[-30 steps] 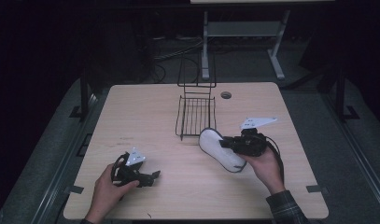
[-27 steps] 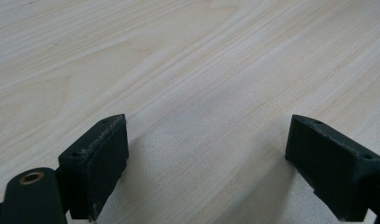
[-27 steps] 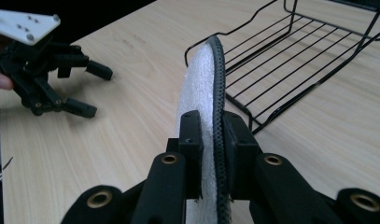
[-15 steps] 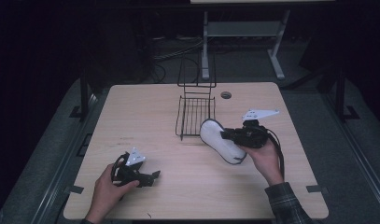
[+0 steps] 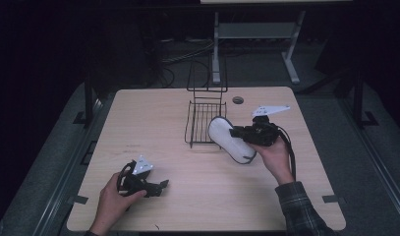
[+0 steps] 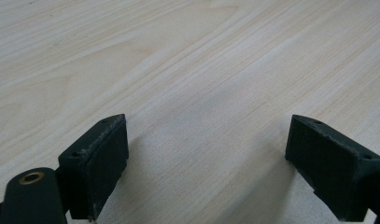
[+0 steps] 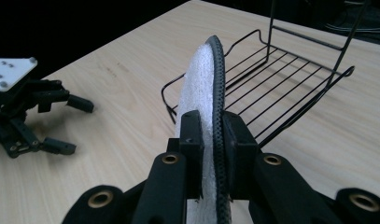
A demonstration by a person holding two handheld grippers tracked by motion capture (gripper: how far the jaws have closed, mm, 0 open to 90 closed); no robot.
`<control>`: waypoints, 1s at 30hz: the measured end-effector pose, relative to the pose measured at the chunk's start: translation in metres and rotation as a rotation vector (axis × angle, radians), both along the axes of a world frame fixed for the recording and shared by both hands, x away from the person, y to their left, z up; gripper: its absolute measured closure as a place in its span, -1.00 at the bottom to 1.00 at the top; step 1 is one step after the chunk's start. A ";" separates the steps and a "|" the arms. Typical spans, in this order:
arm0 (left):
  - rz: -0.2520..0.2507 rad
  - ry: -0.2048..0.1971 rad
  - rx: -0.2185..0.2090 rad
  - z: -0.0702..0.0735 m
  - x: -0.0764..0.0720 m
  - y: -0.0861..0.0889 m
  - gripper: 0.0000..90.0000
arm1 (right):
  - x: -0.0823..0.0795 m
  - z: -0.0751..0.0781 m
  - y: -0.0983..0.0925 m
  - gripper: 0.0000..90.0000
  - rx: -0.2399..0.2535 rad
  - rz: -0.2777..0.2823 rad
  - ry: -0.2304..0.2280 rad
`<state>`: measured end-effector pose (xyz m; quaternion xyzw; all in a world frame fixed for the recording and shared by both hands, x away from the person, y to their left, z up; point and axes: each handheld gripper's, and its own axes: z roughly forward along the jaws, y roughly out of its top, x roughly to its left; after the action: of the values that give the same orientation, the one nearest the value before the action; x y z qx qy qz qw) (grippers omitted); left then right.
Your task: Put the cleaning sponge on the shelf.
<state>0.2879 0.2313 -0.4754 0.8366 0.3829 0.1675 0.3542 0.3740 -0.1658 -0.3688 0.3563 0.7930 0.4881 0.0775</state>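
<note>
Insole pinched on edge beside wire rack

Left claw (image 5: pixel 159 186) rests low on the pale wood table (image 5: pixel 153 118), jaws wide apart, empty. Wire rack (image 5: pixel 206 120) stands mid-table. Right claw (image 5: pixel 235 132) is clamped on the white insole (image 5: pixel 229 140), just beside the rack. Dark room surrounds.

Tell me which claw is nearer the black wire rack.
Right. The right claw, shut on the white pad, sits just beside the wire rack; the left claw rests open near the table's front-left.
</note>
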 end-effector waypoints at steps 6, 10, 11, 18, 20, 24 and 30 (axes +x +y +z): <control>-0.001 -0.002 0.000 0.000 0.000 0.000 -0.72 | 0.011 0.004 0.002 0.78 0.006 -0.014 0.001; -0.001 -0.001 0.001 0.000 0.000 0.000 -0.72 | 0.018 0.006 0.005 0.78 0.009 -0.020 0.006; -0.001 -0.001 0.001 0.000 0.000 0.000 -0.72 | 0.020 0.006 0.005 0.78 0.009 -0.023 0.007; 0.000 0.000 0.000 0.000 0.000 0.000 -0.72 | 0.034 0.010 0.012 0.78 0.009 -0.029 0.007; 0.000 0.000 -0.001 0.000 0.000 0.000 -0.72 | 0.038 0.010 0.015 0.78 0.007 -0.030 0.011; 0.000 -0.001 -0.002 0.000 0.000 0.000 -0.72 | 0.047 0.009 0.021 0.78 0.008 -0.033 0.017; 0.000 -0.002 -0.002 0.000 0.000 0.000 -0.72 | 0.060 0.007 0.029 0.78 0.015 -0.033 0.022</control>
<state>0.2879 0.2311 -0.4756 0.8360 0.3829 0.1681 0.3553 0.4341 -0.1367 -0.3619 0.3752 0.7842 0.4887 0.0740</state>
